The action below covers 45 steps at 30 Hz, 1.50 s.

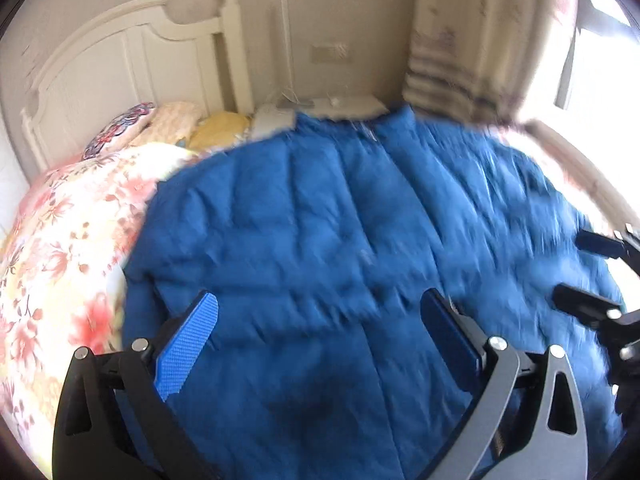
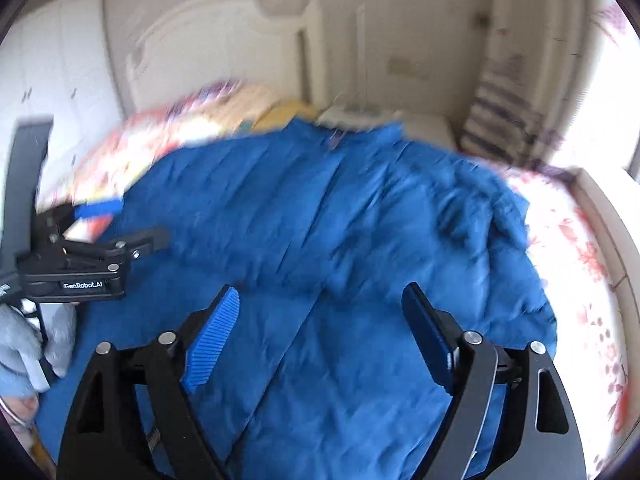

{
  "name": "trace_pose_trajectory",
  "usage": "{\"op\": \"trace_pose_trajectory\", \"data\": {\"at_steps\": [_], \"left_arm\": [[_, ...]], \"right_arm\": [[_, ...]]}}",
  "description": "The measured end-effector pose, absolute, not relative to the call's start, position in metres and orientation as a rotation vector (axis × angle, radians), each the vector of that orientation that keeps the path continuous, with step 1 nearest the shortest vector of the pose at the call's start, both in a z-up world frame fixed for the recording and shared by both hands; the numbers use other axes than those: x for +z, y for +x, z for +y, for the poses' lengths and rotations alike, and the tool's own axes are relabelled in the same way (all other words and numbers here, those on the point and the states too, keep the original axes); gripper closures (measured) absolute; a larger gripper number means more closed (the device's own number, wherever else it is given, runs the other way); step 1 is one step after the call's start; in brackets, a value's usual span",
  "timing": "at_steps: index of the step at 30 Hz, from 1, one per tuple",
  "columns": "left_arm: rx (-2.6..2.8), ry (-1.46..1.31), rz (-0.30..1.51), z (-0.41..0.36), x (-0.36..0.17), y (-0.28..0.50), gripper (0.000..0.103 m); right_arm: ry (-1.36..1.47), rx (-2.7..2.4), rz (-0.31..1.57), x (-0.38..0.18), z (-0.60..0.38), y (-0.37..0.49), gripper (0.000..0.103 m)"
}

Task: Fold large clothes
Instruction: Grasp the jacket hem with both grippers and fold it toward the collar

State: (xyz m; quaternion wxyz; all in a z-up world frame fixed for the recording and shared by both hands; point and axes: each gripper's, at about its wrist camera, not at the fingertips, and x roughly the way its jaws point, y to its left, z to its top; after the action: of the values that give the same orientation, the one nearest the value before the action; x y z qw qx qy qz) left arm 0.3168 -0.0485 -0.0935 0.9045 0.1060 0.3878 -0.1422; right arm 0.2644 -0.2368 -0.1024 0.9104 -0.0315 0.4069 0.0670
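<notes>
Blue coat point(image 1: 340, 220) spread beneath both grippers; left gripper point(image 1: 320, 320), right gripper point(image 2: 320, 312) wide, empty

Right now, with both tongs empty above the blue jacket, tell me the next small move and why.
Probably lower the right tongs onto the bunched right edge of the blue jacket and pinch it: both tongs gape empty, and that side looks rumpled while the middle lies flat.

Bedroom, beige wall point(image 1: 340, 12); white headboard point(image 1: 120, 68); floral bedding point(image 1: 60, 240); pillows point(image 1: 176, 124) at head; striped curtain point(image 1: 452, 80); bright overexposed window point(image 1: 600, 52).
</notes>
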Motion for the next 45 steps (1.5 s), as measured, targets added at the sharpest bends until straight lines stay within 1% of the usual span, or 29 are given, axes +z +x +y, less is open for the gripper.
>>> {"op": "trace_pose_trajectory", "data": {"at_steps": [2,3,7,11,14,15,17,21,29,34,36,38,40,42,43,45], "left_arm": [[-0.272,0.27,0.857,-0.057,-0.117,0.318,0.002],[-0.276,0.27,0.895,-0.058,-0.127,0.322,0.002],[-0.29,0.207,0.919,-0.048,-0.128,0.326,0.002],[-0.285,0.207,0.912,-0.047,-0.129,0.323,0.002],[-0.282,0.212,0.909,-0.047,-0.129,0.322,0.002],[-0.282,0.211,0.908,-0.047,-0.13,0.321,0.002],[-0.284,0.207,0.911,-0.047,-0.13,0.321,0.002],[-0.284,0.205,0.911,-0.048,-0.13,0.321,0.002],[-0.289,0.198,0.919,-0.045,-0.131,0.324,0.002],[-0.275,0.166,0.941,-0.039,-0.125,0.318,0.002],[-0.299,0.145,0.929,-0.035,-0.115,0.302,0.002],[-0.306,0.18,0.913,-0.036,-0.109,0.285,0.002],[-0.272,0.253,0.914,-0.036,-0.114,0.268,0.002],[-0.251,0.294,0.947,-0.033,-0.126,0.263,0.002],[-0.277,0.251,0.949,-0.025,-0.128,0.262,0.002],[-0.285,0.203,0.962,-0.015,-0.126,0.262,0.002]], "right_arm": [[-0.048,0.108,0.918,-0.131,-0.241,0.273,0.021],[-0.043,0.107,0.91,-0.129,-0.242,0.274,0.021],[-0.062,0.083,0.907,-0.127,-0.24,0.268,0.021],[-0.006,-0.007,0.843,-0.112,-0.261,0.25,0.021],[-0.016,-0.126,0.877,-0.12,-0.29,0.249,0.02],[0.034,-0.111,0.92,-0.13,-0.302,0.251,0.02],[0.14,-0.059,0.918,-0.131,-0.318,0.251,0.019],[0.105,-0.067,0.927,-0.132,-0.313,0.251,0.018],[0.157,-0.035,0.911,-0.132,-0.32,0.252,0.017],[0.116,-0.063,0.86,-0.116,-0.306,0.237,0.018],[0.073,-0.001,0.828,-0.104,-0.284,0.223,0.018],[-0.017,0.07,0.828,-0.101,-0.252,0.212,0.018],[-0.108,0.12,0.864,-0.11,-0.224,0.205,0.018],[-0.179,0.159,0.932,-0.131,-0.203,0.207,0.018],[-0.19,0.146,0.924,-0.136,-0.201,0.208,0.015],[-0.165,0.142,0.934,-0.134,-0.205,0.209,0.015]]}}
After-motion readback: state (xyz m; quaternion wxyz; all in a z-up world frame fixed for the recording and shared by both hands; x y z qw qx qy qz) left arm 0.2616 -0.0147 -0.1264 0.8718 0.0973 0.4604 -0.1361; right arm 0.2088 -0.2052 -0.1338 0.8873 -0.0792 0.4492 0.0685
